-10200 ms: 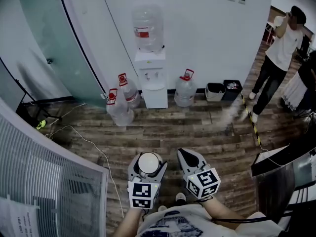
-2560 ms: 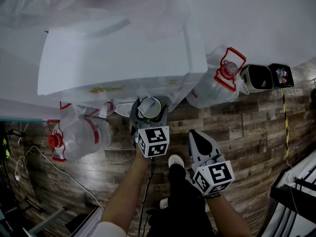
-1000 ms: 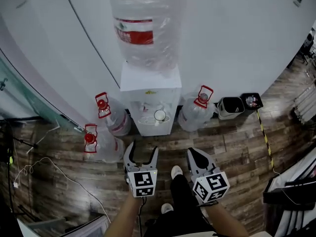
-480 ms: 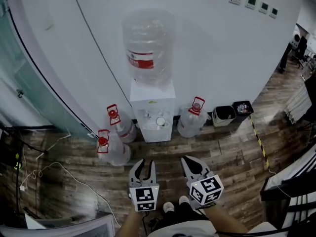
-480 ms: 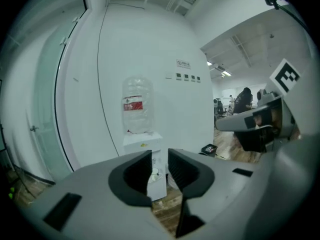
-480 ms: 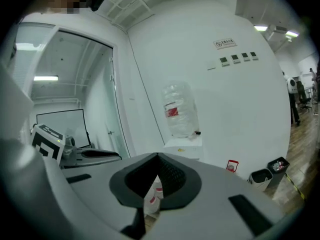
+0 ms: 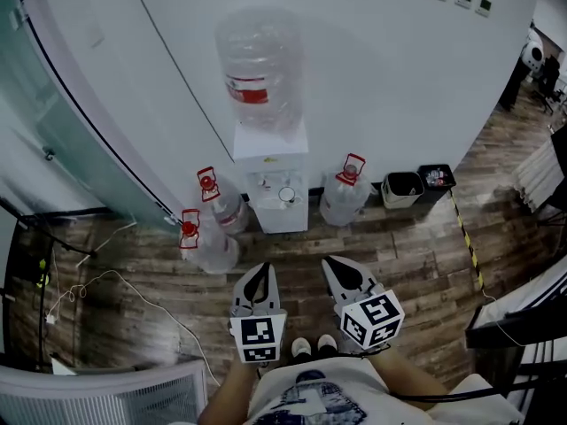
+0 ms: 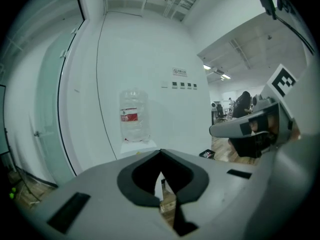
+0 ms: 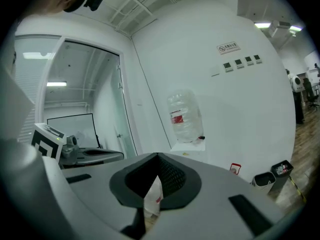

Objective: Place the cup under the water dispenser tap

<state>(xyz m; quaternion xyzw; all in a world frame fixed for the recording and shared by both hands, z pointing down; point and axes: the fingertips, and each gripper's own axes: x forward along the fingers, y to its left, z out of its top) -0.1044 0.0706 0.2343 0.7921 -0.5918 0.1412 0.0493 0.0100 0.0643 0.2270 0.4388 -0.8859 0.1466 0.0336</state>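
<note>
- Both grippers idle: the left gripper (image 7: 258,277) and the right gripper (image 7: 335,268) are held side by side low in the head view. Each has its jaws pressed together and nothing between them, as each gripper's own view confirms.
- The cup (image 7: 286,195) stands ahead of both grippers and well apart from them. It sits in the recess at the front of the water dispenser (image 7: 282,218).
- We judge the placing done, since the cup rests where the taps should be and neither gripper touches it. The taps themselves are too small for us to make out, so we cannot say how squarely the cup sits beneath one.
- Little seems left, beyond perhaps checking the cup's position.
- Above the cup, a large clear water bottle (image 7: 259,69) with a red label sits upside down on top of the dispenser.
- Ahead and to the left of the left gripper, two spare bottles (image 7: 213,233) with red handles stand on the floor. Another spare bottle (image 7: 344,197) stands ahead of the right gripper, just beside the dispenser.
- Further right of the right gripper, two small bins (image 7: 403,187) stand against the white wall (image 7: 381,78).
- The floor (image 7: 416,255) is dark wood plank. A loose cable (image 7: 97,282) trails across it left of the left gripper, and a yellow-and-black strip (image 7: 465,237) runs across it to the right.
- A curved glass partition (image 7: 62,104) closes the room off to the far left.
</note>
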